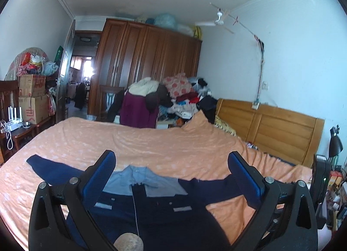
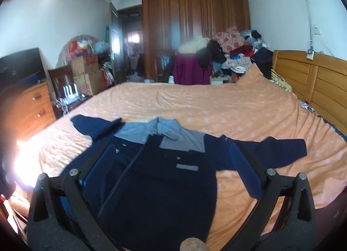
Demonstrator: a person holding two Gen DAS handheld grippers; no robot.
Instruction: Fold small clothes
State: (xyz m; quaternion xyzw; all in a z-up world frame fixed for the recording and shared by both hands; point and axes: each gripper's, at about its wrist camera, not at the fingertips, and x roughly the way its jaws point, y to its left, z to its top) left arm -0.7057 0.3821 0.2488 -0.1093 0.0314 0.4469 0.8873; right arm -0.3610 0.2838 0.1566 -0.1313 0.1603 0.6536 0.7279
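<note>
A navy jacket [image 2: 160, 177] with a light-blue collar lies spread flat directly beneath both wide-open hand-held grippers, left [image 1: 171, 168] and right [image 2: 171, 149], on an orange-sheeted bed [image 2: 216, 107]; beyond stands a wooden wardrobe [image 1: 147, 55].

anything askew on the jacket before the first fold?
The navy jacket lies flat, sleeves spread. The left sleeve is doubled over near its cuff; the right one lies straight. Both grippers are open, touching nothing.

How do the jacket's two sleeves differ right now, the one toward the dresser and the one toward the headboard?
The dresser-side sleeve angles up past the collar, its end near the shoulder. The headboard-side sleeve stretches straight sideways, cuff far out. Both are navy and lie flat on the orange bedspread; neither is folded in.
</note>
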